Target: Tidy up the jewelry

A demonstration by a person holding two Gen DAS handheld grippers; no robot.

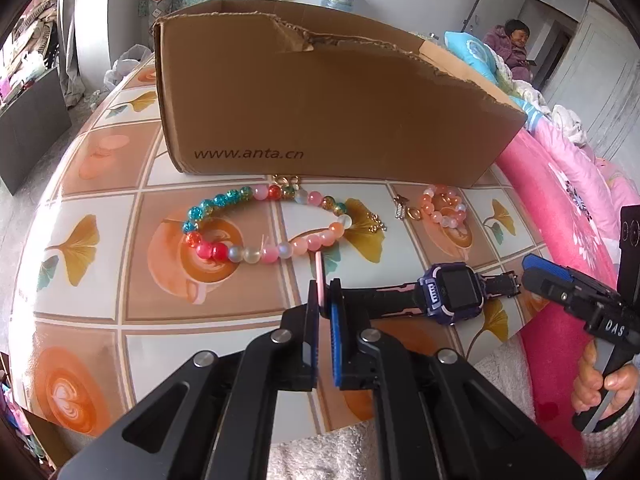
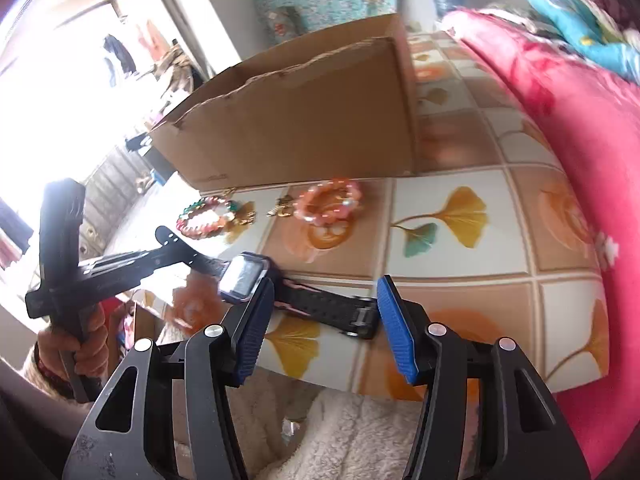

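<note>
The left tongs [image 1: 325,294] are pressed together on one end of the strap of the smartwatch [image 1: 456,294], whose pinkish tip pokes up between the pads. The watch lies on the tiled counter [image 1: 100,280] at about four o'clock in the left wrist view, its purple case face-up and its other strap end reaching toward the right tongs [image 2: 326,322]. Those tongs stand spread, pads off everything; in the right wrist view the buckle end of the strap lies just ahead, between the two blue pads. Toward twelve o'clock sits a torn cardboard box [image 1: 320,112]. In front of it lie a long multicoloured bead necklace [image 1: 264,228] and, at two o'clock, a coiled pink bead bracelet [image 1: 444,208], with what seems to be a small gold charm [image 1: 402,208] beside it, too small to be sure. A hand [image 1: 604,384] grips the right handle at the lower right edge.
</note>
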